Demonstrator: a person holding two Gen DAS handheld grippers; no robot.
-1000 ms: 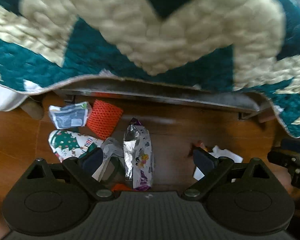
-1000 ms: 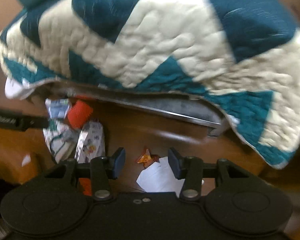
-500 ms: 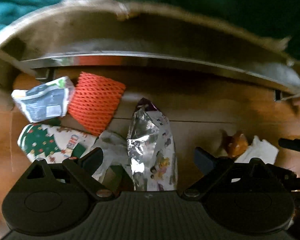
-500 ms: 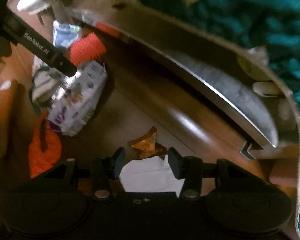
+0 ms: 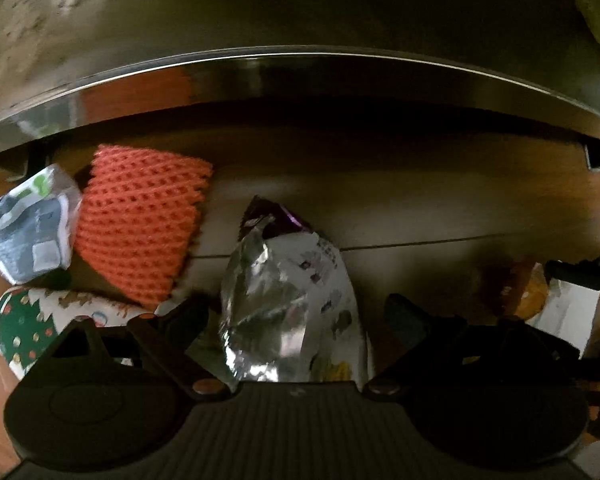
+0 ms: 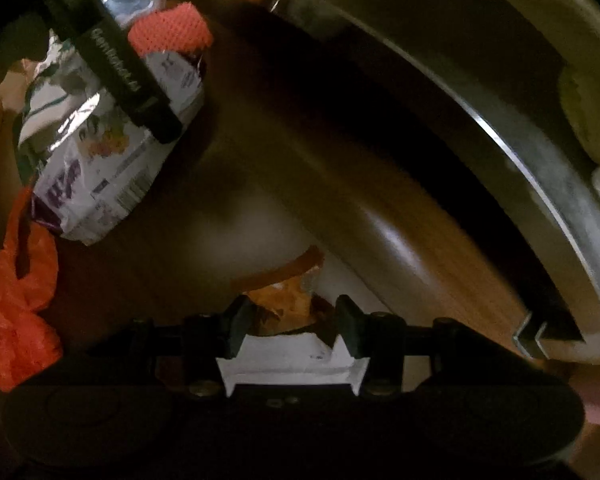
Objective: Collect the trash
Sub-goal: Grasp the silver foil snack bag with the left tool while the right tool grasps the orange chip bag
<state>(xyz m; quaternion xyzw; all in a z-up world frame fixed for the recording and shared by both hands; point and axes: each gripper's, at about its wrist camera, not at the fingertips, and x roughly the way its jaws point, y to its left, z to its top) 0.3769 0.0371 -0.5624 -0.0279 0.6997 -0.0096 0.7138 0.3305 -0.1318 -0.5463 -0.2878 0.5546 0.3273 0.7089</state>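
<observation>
Trash lies on a wooden floor under a bed frame. My left gripper (image 5: 298, 316) is open, its fingers on either side of a silver and purple snack bag (image 5: 288, 300), low over it. An orange foam net (image 5: 140, 224), a grey-white packet (image 5: 28, 232) and a green Christmas-print wrapper (image 5: 24, 320) lie to its left. My right gripper (image 6: 291, 322) is open around an orange crumpled wrapper (image 6: 288, 300) that rests on a white paper (image 6: 292, 364). The snack bag (image 6: 100, 168) and the left gripper's finger (image 6: 124, 76) show at upper left in the right wrist view.
The metal bed rail (image 5: 300, 76) runs across just beyond the trash, with dark space under it (image 6: 540, 184). An orange plastic bag (image 6: 16, 304) lies on the floor at the left of the right wrist view. The floor (image 5: 420, 208) is brown wood.
Both grippers have dropped down and forward under the quilt edge toward the floor. The snack bag now sits between the left fingers and the orange wrapper between the right fingers.
</observation>
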